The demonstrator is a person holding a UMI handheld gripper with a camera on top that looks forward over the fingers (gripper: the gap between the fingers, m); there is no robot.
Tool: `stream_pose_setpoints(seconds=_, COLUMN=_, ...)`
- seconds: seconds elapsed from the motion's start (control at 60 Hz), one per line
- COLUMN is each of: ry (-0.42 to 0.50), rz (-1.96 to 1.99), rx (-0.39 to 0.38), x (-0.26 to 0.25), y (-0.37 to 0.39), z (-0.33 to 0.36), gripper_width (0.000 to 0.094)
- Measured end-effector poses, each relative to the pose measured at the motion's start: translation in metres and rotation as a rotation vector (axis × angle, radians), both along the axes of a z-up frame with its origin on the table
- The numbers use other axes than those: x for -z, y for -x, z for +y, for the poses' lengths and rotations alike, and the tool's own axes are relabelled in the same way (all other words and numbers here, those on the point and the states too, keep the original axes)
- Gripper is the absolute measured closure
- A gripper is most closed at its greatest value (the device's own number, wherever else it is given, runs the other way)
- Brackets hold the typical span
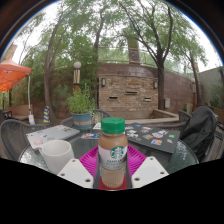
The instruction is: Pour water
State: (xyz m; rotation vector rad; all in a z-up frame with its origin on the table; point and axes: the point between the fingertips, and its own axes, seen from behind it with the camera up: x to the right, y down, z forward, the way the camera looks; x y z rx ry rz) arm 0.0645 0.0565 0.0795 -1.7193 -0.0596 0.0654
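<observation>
A Starbucks bottle [113, 152] with a green cap and pale brown drink stands upright between my fingers. Both pink pads [89, 162] lie against its sides, so my gripper [113, 166] is shut on the bottle. Just left of the fingers a white cup [57, 155] stands on the round glass table [38, 140], open side up. I cannot see inside the cup. My fingers hide the base of the bottle.
Cards and papers [150, 134] lie scattered over the far part of the table. A dark chair [199, 128] stands at the right, a potted plant [80, 103] behind the table, a brick wall [130, 90] and trees beyond, and an orange umbrella [11, 75] far left.
</observation>
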Motion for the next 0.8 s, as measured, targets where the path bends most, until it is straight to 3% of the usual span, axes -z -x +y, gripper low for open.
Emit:
stream_pose_setpoints(seconds=0.117, ry=0.085, rz=-0.010, rx=0.026, x=0.007, y=-0.007, z=-0.002, gripper_width=0.0397)
stream_pose_setpoints(seconds=0.2, ry=0.174, rz=-0.012, rx=0.052, x=0.021, y=-0.011, z=-0.015, gripper_width=0.0092)
stream_pose_setpoints(seconds=0.217, ry=0.181, rz=-0.008, rx=0.057, x=0.023, y=-0.012, z=-0.017, gripper_width=0.0076)
stream_pose_setpoints(seconds=0.283, ry=0.203, rz=0.007, rx=0.085, x=0.018, y=-0.015, z=-0.030, gripper_width=0.0114)
stream_pose_setpoints(seconds=0.467, ry=0.279, rz=0.044, rx=0.162, x=-0.005, y=-0.009, z=-0.092, gripper_width=0.0106)
stream_pose_setpoints(seconds=0.8, ry=0.373, rz=0.141, rx=0.237, x=-0.095, y=0.070, z=-0.241, gripper_width=0.0106)
